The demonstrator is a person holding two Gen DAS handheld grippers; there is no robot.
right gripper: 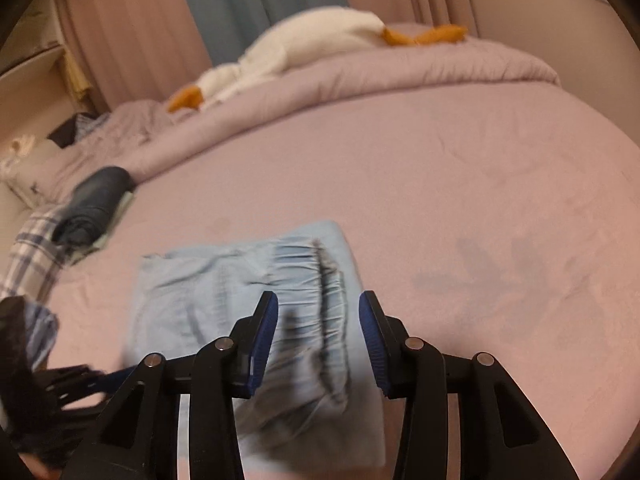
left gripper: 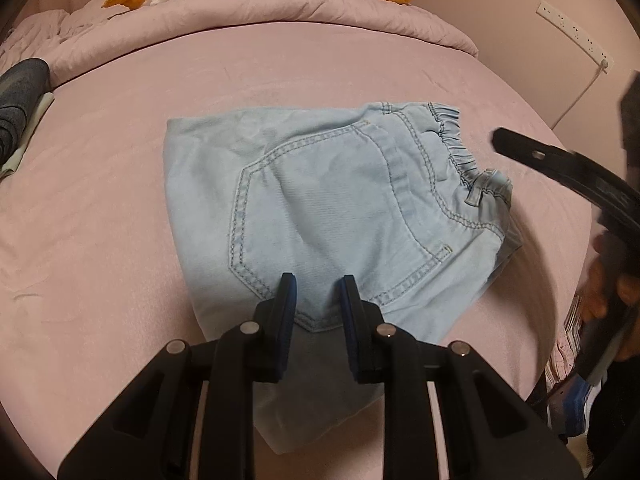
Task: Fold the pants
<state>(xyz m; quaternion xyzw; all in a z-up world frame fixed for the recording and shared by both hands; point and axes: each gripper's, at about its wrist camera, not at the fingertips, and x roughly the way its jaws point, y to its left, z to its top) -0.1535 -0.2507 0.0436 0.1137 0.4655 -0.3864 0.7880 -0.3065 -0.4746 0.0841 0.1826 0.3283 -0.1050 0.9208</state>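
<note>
Light blue denim pants (left gripper: 340, 200) lie folded into a compact bundle on the pink bed sheet (left gripper: 120, 220), back pocket up and elastic waistband (left gripper: 452, 136) toward the right. My left gripper (left gripper: 317, 286) hovers over the near edge of the bundle, its jaws a little apart with no cloth pinched between them. In the right wrist view the pants (right gripper: 192, 300) are blurred. My right gripper (right gripper: 318, 300) is open above the gathered waistband (right gripper: 320, 276), holding nothing. One of its black fingers (left gripper: 520, 146) shows at the right edge of the left wrist view, beside the waistband.
A rolled pink quilt (left gripper: 280, 12) with a white plush goose (right gripper: 320, 36) lies at the far side of the bed. A dark folded garment (right gripper: 96, 200) and plaid cloth (right gripper: 28, 256) sit at the left. A power strip (left gripper: 576, 32) hangs on the right wall.
</note>
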